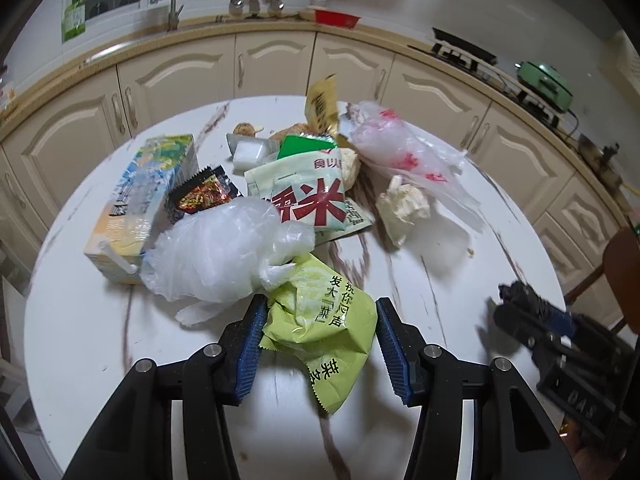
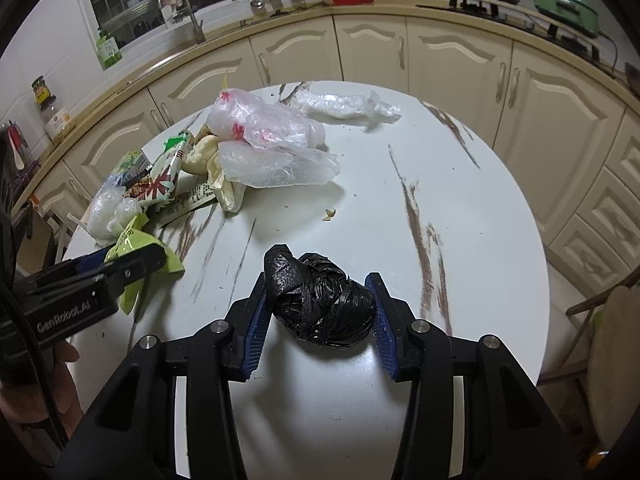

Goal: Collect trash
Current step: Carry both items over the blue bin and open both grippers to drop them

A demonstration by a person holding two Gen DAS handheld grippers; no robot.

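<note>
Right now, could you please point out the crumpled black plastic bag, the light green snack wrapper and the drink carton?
Crumpled black plastic bag [image 2: 322,300]: right wrist view, middle of the bundle.
Light green snack wrapper [image 1: 320,320]: left wrist view, its creased centre.
Drink carton [image 1: 140,196]: left wrist view, its printed top face.

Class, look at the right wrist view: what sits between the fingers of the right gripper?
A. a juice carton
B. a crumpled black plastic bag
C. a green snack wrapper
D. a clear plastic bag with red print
B: the right gripper has its blue pads against both sides of the crumpled black plastic bag on the white table.
</note>
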